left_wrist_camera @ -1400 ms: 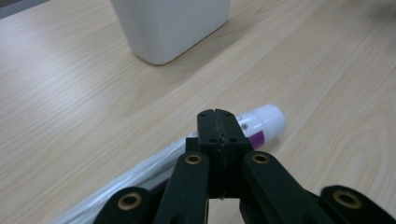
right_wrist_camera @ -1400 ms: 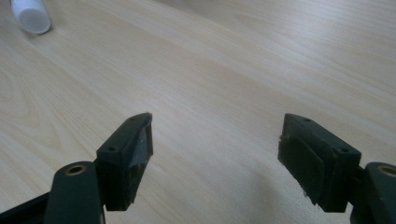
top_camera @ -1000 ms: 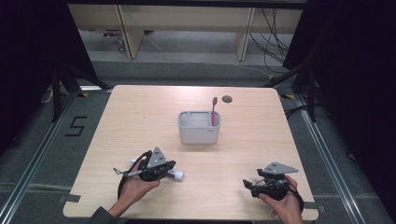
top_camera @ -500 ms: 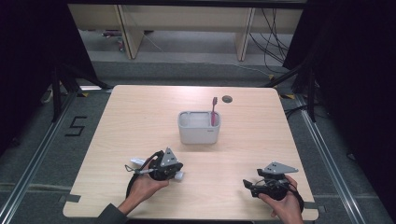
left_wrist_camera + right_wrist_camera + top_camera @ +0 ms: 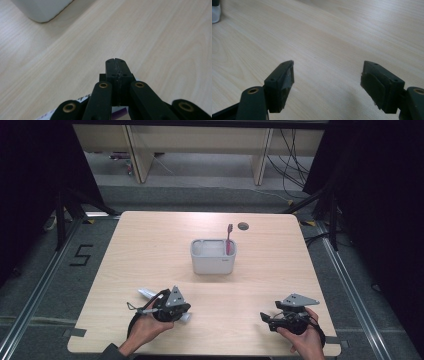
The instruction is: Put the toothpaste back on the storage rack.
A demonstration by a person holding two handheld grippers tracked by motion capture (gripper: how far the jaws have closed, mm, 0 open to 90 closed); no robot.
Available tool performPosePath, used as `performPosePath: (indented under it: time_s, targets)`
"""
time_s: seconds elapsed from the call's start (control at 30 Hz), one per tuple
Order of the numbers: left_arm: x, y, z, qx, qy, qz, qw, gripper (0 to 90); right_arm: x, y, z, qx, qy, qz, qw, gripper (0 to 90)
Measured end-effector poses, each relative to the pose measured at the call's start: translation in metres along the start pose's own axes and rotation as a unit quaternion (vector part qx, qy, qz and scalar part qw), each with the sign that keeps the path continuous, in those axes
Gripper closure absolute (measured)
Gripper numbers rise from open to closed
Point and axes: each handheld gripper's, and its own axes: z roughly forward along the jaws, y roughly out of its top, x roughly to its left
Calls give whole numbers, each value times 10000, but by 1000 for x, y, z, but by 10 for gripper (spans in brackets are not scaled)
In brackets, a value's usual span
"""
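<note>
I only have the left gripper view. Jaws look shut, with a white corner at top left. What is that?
Observer: A white holder mid-table, with a pink toothbrush standing at its right end.
Operator: And the printed thing under my jaws?
Observer: A white tube lying flat on the table. The left gripper is above it, not clamping it.
Operator: Where's the other gripper?
Observer: The right gripper is near the table's front right, jaws open over bare wood.

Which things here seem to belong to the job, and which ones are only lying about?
Likely the job: tube, toothbrush, white holder.
Just lying about: round table grommet, floor cables, floor mark 5.
</note>
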Motion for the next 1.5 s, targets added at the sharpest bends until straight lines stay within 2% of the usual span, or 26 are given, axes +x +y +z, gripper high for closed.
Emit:
performPosePath:
  time_s: [0.07, 0.1, 0.13, 0.3, 0.43, 0.47, 0.57, 0.6, 0.7, 0.83, 0.97, 1.07, 1.1, 1.23, 1.3, 1.5]
  targets:
    - [-2, -5, -5, 25, 3, 19, 10000, 894, -1, 0, 0, -9, -47, -36, 10000, 273]
    - [-2, -8, -9, 46, -4, 42, 10000, 894, 1, 0, 0, -10, -29, 79, 10000, 273]
    - [-2, -11, -11, 46, -16, 46, 10000, 894, -1, 0, 1, -45, 20, -18, 10000, 273]
    - [-3, -25, -18, 117, -62, -24, 9999, 893, 0, 0, 0, -43, -37, -38, 10000, 273]
    - [0, -35, -26, 174, 7, -7, 9998, 888, 1, 0, 0, -25, -71, -6, 10000, 273]
    - [0, -36, -28, 136, -9, -57, 9999, 884, 1, 0, 0, -37, -95, -16, 9999, 273]
    - [0, -42, -35, 156, -5, -103, 9998, 881, 0, 0, 1, -26, 18, -56, 10000, 273]
    - [1, -45, -37, 168, -17, -53, 9998, 880, 0, 0, 1, -19, 40, -9, 10000, 273]
    - [1, -51, -41, 184, -70, -98, 9998, 878, -1, 0, 2, -48, 9, -135, 9999, 273]
    - [2, -57, -49, 242, -59, -54, 9997, 870, 1, 1, 1, -18, 31, 16, 10000, 274]
    - [5, -62, -57, 268, 51, -50, 9996, 871, 1, 1, 1, 13, -37, 8, 10000, 274]
    - [7, -66, -62, 313, 67, -83, 9995, 868, 3, 1, 1, 57, 5, 148, 9999, 274]
    - [9, -67, -63, 336, 75, -35, 9994, 862, 1, 1, 1, 22, -44, 4, 10000, 274]
    - [13, -72, -69, 370, 156, -82, 9992, 863, 2, 1, 1, 15, -40, -11, 10000, 274]
    - [17, -74, -71, 397, 226, -39, 9990, 859, 2, 1, 1, 27, -39, 3, 10000, 274]
    - [24, -83, -75, 503, 389, -156, 9979, 854, 2, 1, 2, 4, -11, -17, 10000, 274]
